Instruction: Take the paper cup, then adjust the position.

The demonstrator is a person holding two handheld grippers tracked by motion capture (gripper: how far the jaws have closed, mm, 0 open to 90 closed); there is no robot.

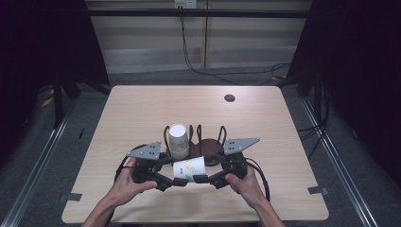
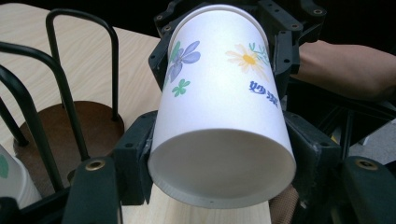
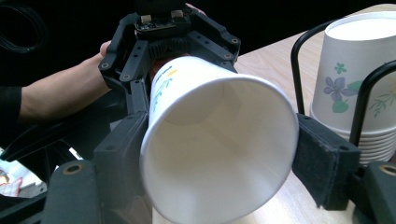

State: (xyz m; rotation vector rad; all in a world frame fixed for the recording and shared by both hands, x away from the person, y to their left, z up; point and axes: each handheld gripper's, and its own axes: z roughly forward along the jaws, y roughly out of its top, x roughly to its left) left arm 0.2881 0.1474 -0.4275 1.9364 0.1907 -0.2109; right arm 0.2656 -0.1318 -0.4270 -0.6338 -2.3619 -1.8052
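A white paper cup point(image 1: 189, 169) printed with flowers lies on its side in the air between my two grippers, over the front middle of the table. My left gripper point(image 1: 177, 173) is shut on its base end; in the left gripper view both pads clamp the cup point(image 2: 219, 107) near the bottom, at the left gripper point(image 2: 222, 158). My right gripper point(image 1: 204, 169) grips the mouth end. The right gripper view looks into the open cup point(image 3: 219, 149), whose rim is pinched between the pads of the right gripper point(image 3: 219, 154).
Just behind the cup stands a black wire rack point(image 1: 208, 142) on a round brown base, with a stack of upside-down paper cups point(image 1: 178, 139) in its left slot. A dark round hole point(image 1: 230, 98) is in the table's far right. Cables lie on the floor beyond.
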